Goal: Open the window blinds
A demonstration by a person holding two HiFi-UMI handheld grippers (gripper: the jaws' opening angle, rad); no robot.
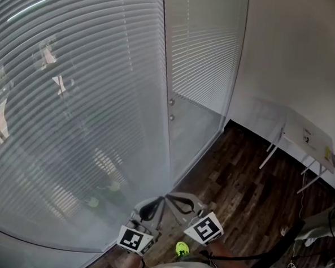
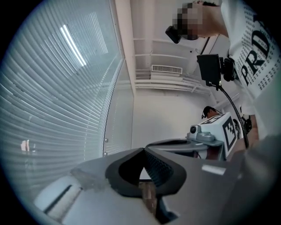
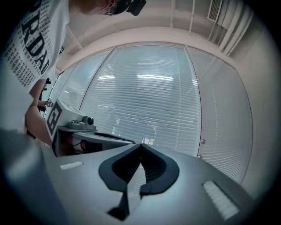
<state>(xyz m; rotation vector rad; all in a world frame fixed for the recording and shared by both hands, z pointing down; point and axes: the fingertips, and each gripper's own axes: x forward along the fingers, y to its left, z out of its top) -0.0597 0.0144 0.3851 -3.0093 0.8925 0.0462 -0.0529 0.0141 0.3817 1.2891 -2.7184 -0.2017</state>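
Nothing of the opening looks done yet: the blinds (image 1: pixel 73 96) hang fully lowered ahead of the fingers and off to their left, with the slats laid nearly flat across both panes and only faint shapes showing through. The left gripper (image 2: pixel 143 150) has its fingers pressed together tip to tip with nothing between them. The right gripper (image 3: pixel 141 146) is the same, closed and empty, just beside the left one. Both sit low and well short of the window, touching nothing. All of the task appears to be left: reaching the control, working it, and letting the slats turn or rise. No cord or wand can be made out in any view. Two small round knobs (image 1: pixel 171 109) on the upright frame, ahead of the fingertips and higher, may be the control, though that is a guess. The slats seem to lie behind glass, so the fingers probably cannot take them directly. Far to the right of the fingers a white bench (image 1: pixel 309 136) stands against the wall (image 1: pixel 297 53) on the dark wood floor (image 1: pixel 238 180), clear of the path.
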